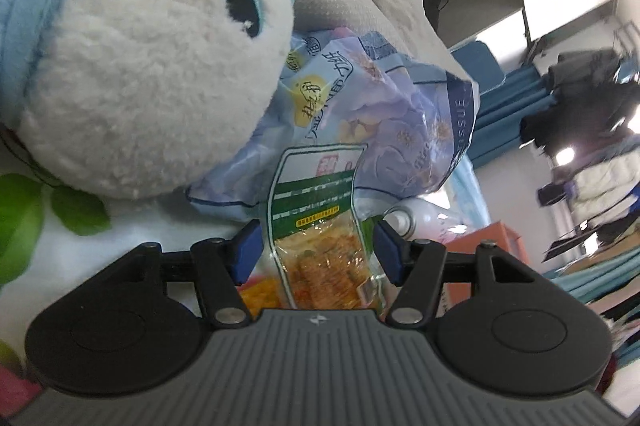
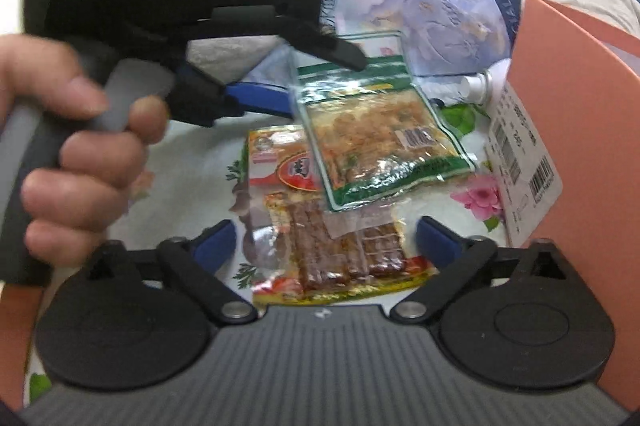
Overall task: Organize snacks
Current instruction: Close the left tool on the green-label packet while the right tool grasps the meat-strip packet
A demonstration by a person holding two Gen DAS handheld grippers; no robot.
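Note:
A green and clear snack packet (image 1: 320,226) stands between the open fingers of my left gripper (image 1: 316,250), which do not press it. In the right wrist view the same packet (image 2: 384,137) lies tilted over a red packet of brown strips (image 2: 320,226), and the left gripper (image 2: 280,81) reaches it from the left with a blue finger at its edge. My right gripper (image 2: 324,246) is open, its fingers either side of the red packet's lower half, just above it.
A white plush bird (image 1: 152,65) fills the left. A blue tissue pack (image 1: 384,105) lies behind the snacks, a white bottle (image 1: 416,222) beside it. An orange box (image 2: 568,113) stands at the right. The cloth is floral.

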